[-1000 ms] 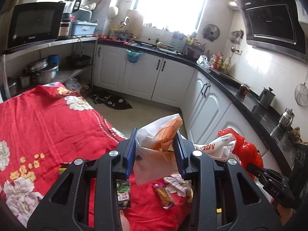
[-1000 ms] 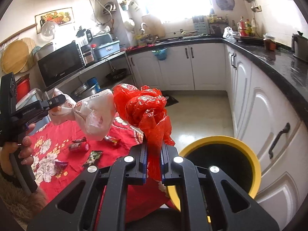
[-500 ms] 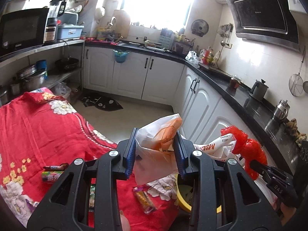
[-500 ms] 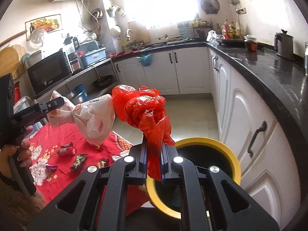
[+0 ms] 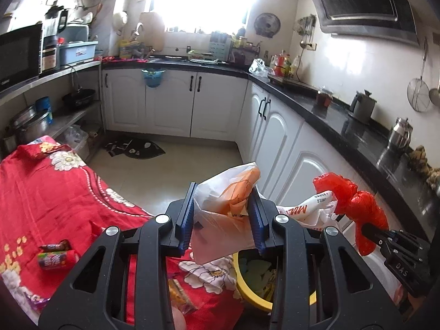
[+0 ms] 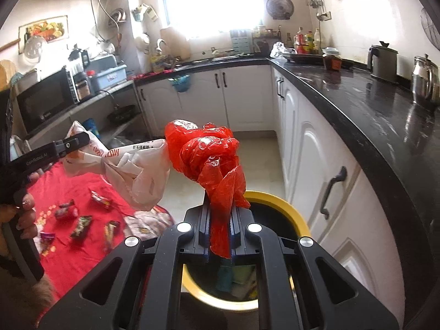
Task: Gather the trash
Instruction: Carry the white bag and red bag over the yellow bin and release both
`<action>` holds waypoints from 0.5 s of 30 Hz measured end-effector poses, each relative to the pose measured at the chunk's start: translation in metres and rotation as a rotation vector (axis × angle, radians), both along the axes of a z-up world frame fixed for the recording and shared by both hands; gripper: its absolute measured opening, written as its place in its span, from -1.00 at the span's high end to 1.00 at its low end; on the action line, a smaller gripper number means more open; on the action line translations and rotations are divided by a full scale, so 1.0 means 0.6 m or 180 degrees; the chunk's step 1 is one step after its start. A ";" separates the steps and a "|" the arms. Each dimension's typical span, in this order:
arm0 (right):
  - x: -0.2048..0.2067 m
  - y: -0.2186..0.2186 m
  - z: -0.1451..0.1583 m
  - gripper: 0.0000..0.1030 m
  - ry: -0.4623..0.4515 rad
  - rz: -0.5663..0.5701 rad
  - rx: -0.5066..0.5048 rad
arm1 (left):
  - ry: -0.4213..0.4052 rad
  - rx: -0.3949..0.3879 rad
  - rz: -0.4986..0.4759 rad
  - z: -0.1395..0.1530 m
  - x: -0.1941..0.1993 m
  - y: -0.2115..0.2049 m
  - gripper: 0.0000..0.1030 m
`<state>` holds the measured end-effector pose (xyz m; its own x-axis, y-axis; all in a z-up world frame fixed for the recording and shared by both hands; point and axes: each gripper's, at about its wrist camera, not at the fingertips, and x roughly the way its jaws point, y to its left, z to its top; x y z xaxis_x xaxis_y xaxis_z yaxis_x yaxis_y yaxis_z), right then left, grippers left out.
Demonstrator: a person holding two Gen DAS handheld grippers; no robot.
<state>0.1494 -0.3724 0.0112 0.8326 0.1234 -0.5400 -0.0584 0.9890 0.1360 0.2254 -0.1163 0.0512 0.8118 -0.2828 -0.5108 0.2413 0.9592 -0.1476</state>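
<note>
My left gripper (image 5: 223, 216) is shut on a white and orange plastic bag (image 5: 228, 211), held in the air over the edge of the yellow-rimmed trash bin (image 5: 249, 294). The bag also shows in the right wrist view (image 6: 137, 176). My right gripper (image 6: 220, 233) is shut on a knotted red plastic bag (image 6: 211, 159), held above the bin (image 6: 286, 206). The red bag (image 5: 354, 200) also shows at the right of the left wrist view, touching the white bag.
A table with a red flowered cloth (image 5: 52, 192) stands left of the bin, with several snack wrappers (image 6: 82, 225) on it. White cabinets (image 6: 316, 165) under a black counter (image 6: 385, 115) run along the right. Open tiled floor (image 5: 170, 170) lies ahead.
Both grippers have moved right with their bags, away from the table. The yellow bin has come further into view beneath them.
</note>
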 end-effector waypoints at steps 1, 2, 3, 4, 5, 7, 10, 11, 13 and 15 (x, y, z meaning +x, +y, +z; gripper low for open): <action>0.001 -0.001 -0.005 0.81 0.0017 -0.0027 -0.0040 | 0.0009 0.0011 -0.0014 -0.003 0.002 -0.005 0.46; 0.003 -0.003 -0.008 0.81 0.0032 -0.0040 -0.0060 | 0.0019 0.0022 -0.0024 -0.006 0.005 -0.007 0.46; 0.004 -0.004 -0.014 0.81 0.0057 -0.0055 -0.0074 | 0.0032 0.0040 -0.0037 -0.011 0.007 -0.014 0.46; 0.005 -0.006 -0.019 0.81 0.0081 -0.0072 -0.0083 | 0.0042 0.0054 -0.0050 -0.016 0.009 -0.020 0.46; 0.007 -0.006 -0.023 0.81 0.0101 -0.0082 -0.0093 | 0.0051 0.0064 -0.0058 -0.019 0.011 -0.025 0.46; 0.011 -0.010 -0.032 0.81 0.0139 -0.0096 -0.0115 | 0.0084 0.0097 -0.0078 -0.029 0.017 -0.034 0.46; 0.016 -0.013 -0.046 0.81 0.0197 -0.0118 -0.0142 | 0.0119 0.0142 -0.0102 -0.040 0.022 -0.048 0.45; 0.017 -0.014 -0.049 0.81 0.0213 -0.0122 -0.0149 | 0.0132 0.0153 -0.0112 -0.043 0.024 -0.051 0.45; 0.020 -0.016 -0.059 0.81 0.0253 -0.0134 -0.0160 | 0.0156 0.0185 -0.0127 -0.052 0.027 -0.059 0.45; 0.024 -0.019 -0.070 0.81 0.0305 -0.0149 -0.0166 | 0.0186 0.0212 -0.0142 -0.060 0.032 -0.068 0.45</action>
